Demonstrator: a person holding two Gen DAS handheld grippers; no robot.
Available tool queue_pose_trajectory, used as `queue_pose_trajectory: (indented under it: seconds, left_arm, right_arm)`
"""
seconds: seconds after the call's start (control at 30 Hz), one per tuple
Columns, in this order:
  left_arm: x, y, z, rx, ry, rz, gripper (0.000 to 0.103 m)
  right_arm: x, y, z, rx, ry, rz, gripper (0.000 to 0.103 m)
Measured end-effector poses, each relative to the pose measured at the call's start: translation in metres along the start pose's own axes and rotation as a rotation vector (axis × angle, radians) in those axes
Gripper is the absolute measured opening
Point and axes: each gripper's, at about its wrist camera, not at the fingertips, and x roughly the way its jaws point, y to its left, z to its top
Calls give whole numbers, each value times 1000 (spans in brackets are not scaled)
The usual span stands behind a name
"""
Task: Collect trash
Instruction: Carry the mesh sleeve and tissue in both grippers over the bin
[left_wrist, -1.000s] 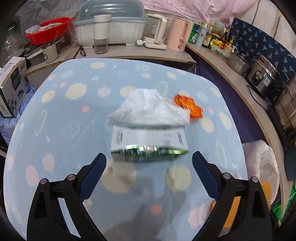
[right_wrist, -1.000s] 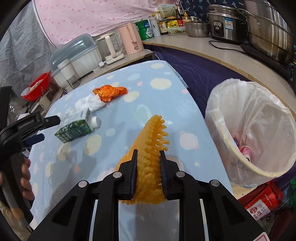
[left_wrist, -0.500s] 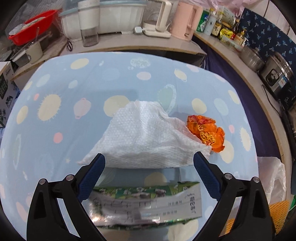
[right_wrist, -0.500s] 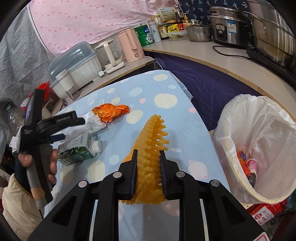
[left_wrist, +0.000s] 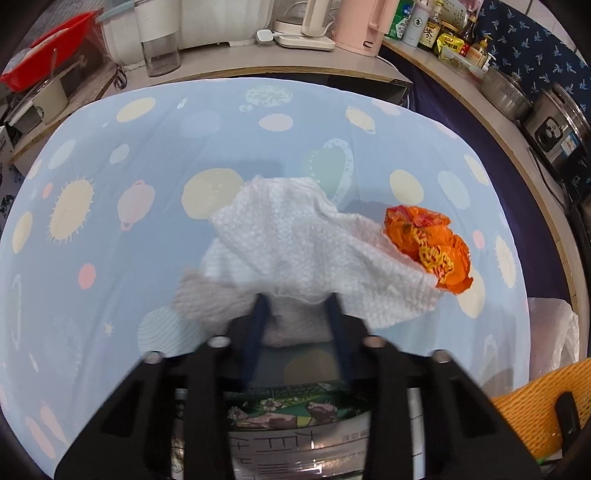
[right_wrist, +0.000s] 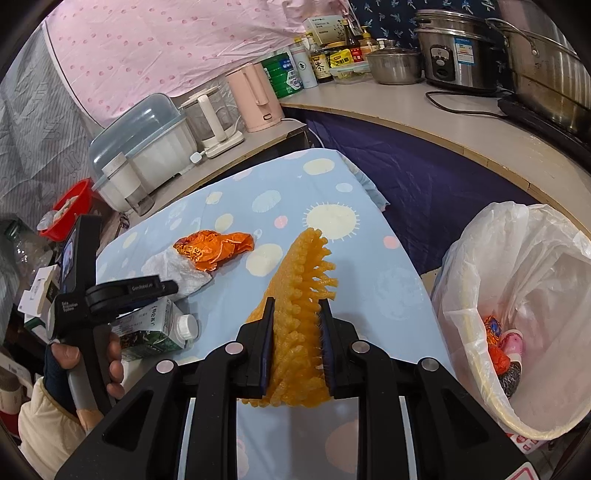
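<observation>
My left gripper (left_wrist: 297, 301) is shut on the near edge of a crumpled white paper towel (left_wrist: 295, 240) on the blue spotted tablecloth (left_wrist: 147, 184). An orange crumpled wrapper (left_wrist: 430, 247) lies against the towel's right side. A green milk carton (left_wrist: 295, 424) lies under the gripper. My right gripper (right_wrist: 297, 314) is shut on a yellow foam fruit net (right_wrist: 303, 295), held above the table's right part. The right wrist view also shows the left gripper (right_wrist: 162, 288), the towel (right_wrist: 166, 267), the wrapper (right_wrist: 214, 249) and the carton (right_wrist: 155, 328).
A bin lined with a white bag (right_wrist: 517, 314) stands right of the table and holds some trash. Behind the table a counter (right_wrist: 424, 110) carries a pink kettle (right_wrist: 255, 96), a dish rack (right_wrist: 144, 147), bottles and steel pots. A red basin (left_wrist: 40, 70) sits at the far left.
My left gripper moved forward past the milk carton and closed on the paper towel's near edge. My right gripper still holds the foam net and has shifted slightly.
</observation>
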Motion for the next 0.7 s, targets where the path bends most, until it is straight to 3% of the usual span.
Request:
queue_pose_trajectory:
  seconds: [0.03, 0.23, 0.7]
  left_arm:
    - [-1, 0, -1, 1, 6, -12, 6]
    - [-25, -4, -12, 7, -23, -49, 5]
    - [-127, -43, -47, 79, -144, -176, 5]
  right_arm:
    - [-2, -1, 0, 4, -2, 0, 21]
    - [-19, -6, -1, 20, -28, 2, 21]
    - [-82, -22, -6, 65, -130, -3, 21]
